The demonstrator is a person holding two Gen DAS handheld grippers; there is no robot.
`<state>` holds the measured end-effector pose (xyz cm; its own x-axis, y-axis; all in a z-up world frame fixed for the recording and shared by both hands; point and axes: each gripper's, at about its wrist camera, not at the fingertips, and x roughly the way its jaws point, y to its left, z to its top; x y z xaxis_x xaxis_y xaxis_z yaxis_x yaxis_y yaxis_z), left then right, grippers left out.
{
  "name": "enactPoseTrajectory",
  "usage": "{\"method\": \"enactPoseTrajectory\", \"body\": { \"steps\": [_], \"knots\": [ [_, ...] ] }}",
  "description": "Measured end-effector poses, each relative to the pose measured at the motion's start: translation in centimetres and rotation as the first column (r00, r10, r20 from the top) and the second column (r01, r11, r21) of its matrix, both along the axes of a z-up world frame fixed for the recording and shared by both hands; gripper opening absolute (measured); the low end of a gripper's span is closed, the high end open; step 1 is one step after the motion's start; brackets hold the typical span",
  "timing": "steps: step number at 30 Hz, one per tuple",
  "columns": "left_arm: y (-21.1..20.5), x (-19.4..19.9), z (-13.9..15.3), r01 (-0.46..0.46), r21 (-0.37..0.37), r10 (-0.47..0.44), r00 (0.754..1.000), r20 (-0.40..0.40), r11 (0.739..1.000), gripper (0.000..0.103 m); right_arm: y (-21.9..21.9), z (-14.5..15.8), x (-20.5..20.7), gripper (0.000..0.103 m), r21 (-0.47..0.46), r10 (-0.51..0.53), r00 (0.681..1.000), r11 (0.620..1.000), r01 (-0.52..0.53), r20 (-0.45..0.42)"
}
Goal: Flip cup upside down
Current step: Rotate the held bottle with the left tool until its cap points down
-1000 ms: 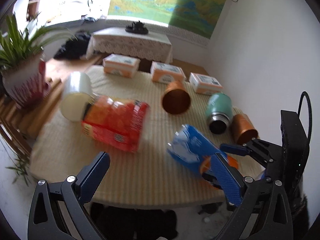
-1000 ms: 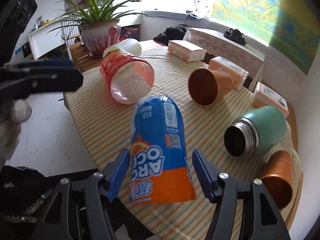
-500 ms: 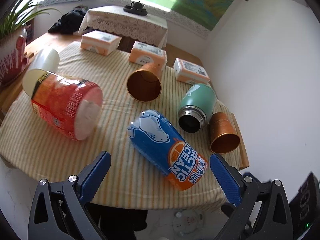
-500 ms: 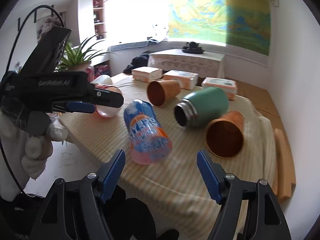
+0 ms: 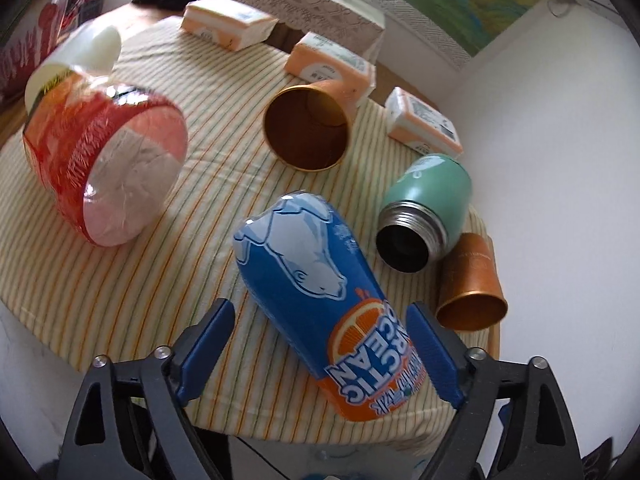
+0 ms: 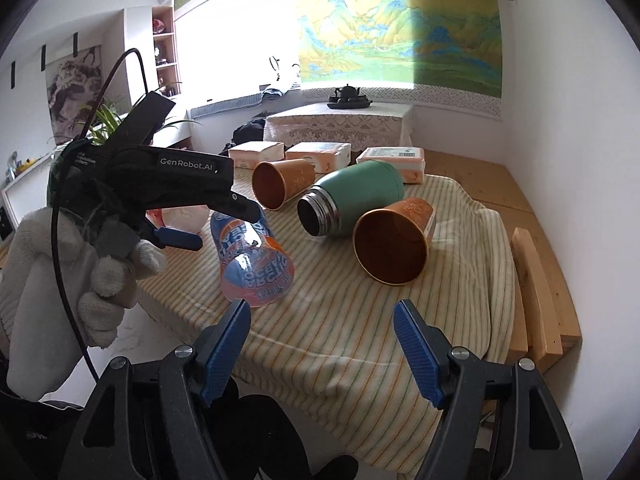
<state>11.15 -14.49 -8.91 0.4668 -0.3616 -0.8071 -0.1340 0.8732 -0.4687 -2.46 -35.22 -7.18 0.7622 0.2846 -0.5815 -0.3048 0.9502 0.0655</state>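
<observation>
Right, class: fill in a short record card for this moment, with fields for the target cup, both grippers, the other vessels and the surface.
target cup: blue Arctic Ocean cup, lying on its side near the table's front edge
left gripper: left gripper open, fingers either side of the blue cup, contact unclear
right gripper: right gripper open, holding nothing
other vessels: two brown paper cups, green flask, red plastic cup, all on their sides
surface: striped tablecloth
</observation>
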Motion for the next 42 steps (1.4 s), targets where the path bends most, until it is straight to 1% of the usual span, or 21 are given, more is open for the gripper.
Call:
{"method": "enactPoseTrajectory", "body": {
  "steps": [2,9,11,14,17,20,22,24,25,26,27,28,31,33,35,38,39,41,42],
  "knots": [
    [0.1,0.4,-0.3,-0.006,-0.004,0.006,1.000,-0.010,1.000,0.085,-0.1,-0.3,0.2,0.070,0.002,-0.003,1.000,1.000,0.003,-0.003],
    [-0.1,1.8,-0.8,-0.004,-0.024,0.004,1.000,-0.012,1.000,0.084,0.6,-0.9,0.0,0.070,-0.044,0.008,1.000,0.999,-0.008,-0.004],
    [0.0,2.0,-1.0,-0.002,-0.035,0.002,1.000,-0.007,0.999,0.082,0.6,-0.8,-0.1,0.070,-0.043,0.005,1.000,0.999,-0.005,-0.002],
    [-0.2,2.0,-0.9,0.008,-0.019,-0.007,1.000,0.013,1.000,0.081,0.7,-0.7,0.0,0.070,-0.026,-0.003,1.000,1.000,0.003,-0.006],
    [-0.4,1.8,-0.7,0.035,0.011,-0.036,0.999,0.041,0.999,0.079,0.7,-0.7,0.3,0.070,-0.026,-0.017,1.000,1.000,0.017,-0.011],
    [-0.5,1.2,0.1,0.065,0.055,-0.069,0.994,0.088,0.996,0.073,0.9,-1.1,0.4,0.070,-0.037,-0.032,0.999,0.999,0.031,-0.021],
    [-0.6,0.7,0.7,0.095,0.084,-0.106,0.986,0.128,0.992,0.071,0.7,-1.4,0.5,0.070,-0.029,-0.043,0.999,0.999,0.042,-0.032],
    [-0.9,0.2,1.2,0.125,0.152,-0.152,0.972,0.181,0.980,0.069,0.6,-1.5,0.6,0.070,-0.005,-0.043,0.998,0.999,0.043,-0.040],
    [-1.0,0.0,1.2,0.132,0.174,-0.164,0.968,0.189,0.976,0.068,0.5,-1.6,0.7,0.070,0.009,-0.045,0.998,0.999,0.046,-0.044],
    [-1.0,0.1,0.8,0.151,0.170,-0.180,0.968,0.175,0.974,0.067,0.5,-1.7,0.9,0.070,0.020,-0.048,0.998,0.999,0.049,-0.048],
    [-0.9,0.3,0.3,0.172,0.149,-0.194,0.970,0.145,0.974,0.067,0.6,-1.7,1.1,0.070,0.027,-0.051,0.997,0.998,0.052,-0.051],
    [-0.6,0.3,0.2,0.177,0.135,-0.196,0.970,0.145,0.975,0.067,0.7,-1.8,1.3,0.070,0.030,-0.057,0.997,0.998,0.059,-0.054],
    [-0.5,1.3,0.5,0.239,0.133,-0.251,0.964,0.089,0.962,0.068,0.8,-1.9,1.5,0.070,0.035,-0.058,0.997,0.998,0.060,-0.054],
    [-0.7,2.3,0.8,0.281,0.140,-0.289,0.956,0.040,0.949,0.071,0.7,-1.9,1.6,0.070,0.044,-0.059,0.997,0.997,0.062,-0.051],
    [-0.9,3.1,1.0,0.298,0.152,-0.303,0.953,0.011,0.942,0.075,0.6,-2.0,1.7,0.070,0.058,-0.058,0.997,0.996,0.061,-0.047],
    [-1.0,4.4,1.0,0.308,0.137,-0.308,0.951,-0.018,0.942,0.076,0.4,-2.0,2.2,0.070,0.065,-0.056,0.997,0.996,0.059,-0.045],
    [-1.3,4.8,0.8,0.313,0.138,-0.312,0.950,-0.028,0.940,0.076,0.4,-2.0,2.4,0.070,0.067,-0.056,0.997,0.996,0.059,-0.047],
    [-1.8,5.4,0.2,0.323,0.136,-0.320,0.946,-0.046,0.937,0.071,0.3,-2.0,2.5,0.070,0.073,-0.060,0.997,0.995,0.063,-0.048],
    [-1.9,5.3,0.3,0.320,0.131,-0.318,0.948,-0.036,0.938,0.071,0.3,-1.9,2.5,0.070,0.075,-0.061,0.997,0.995,0.064,-0.047]
  ]
}}
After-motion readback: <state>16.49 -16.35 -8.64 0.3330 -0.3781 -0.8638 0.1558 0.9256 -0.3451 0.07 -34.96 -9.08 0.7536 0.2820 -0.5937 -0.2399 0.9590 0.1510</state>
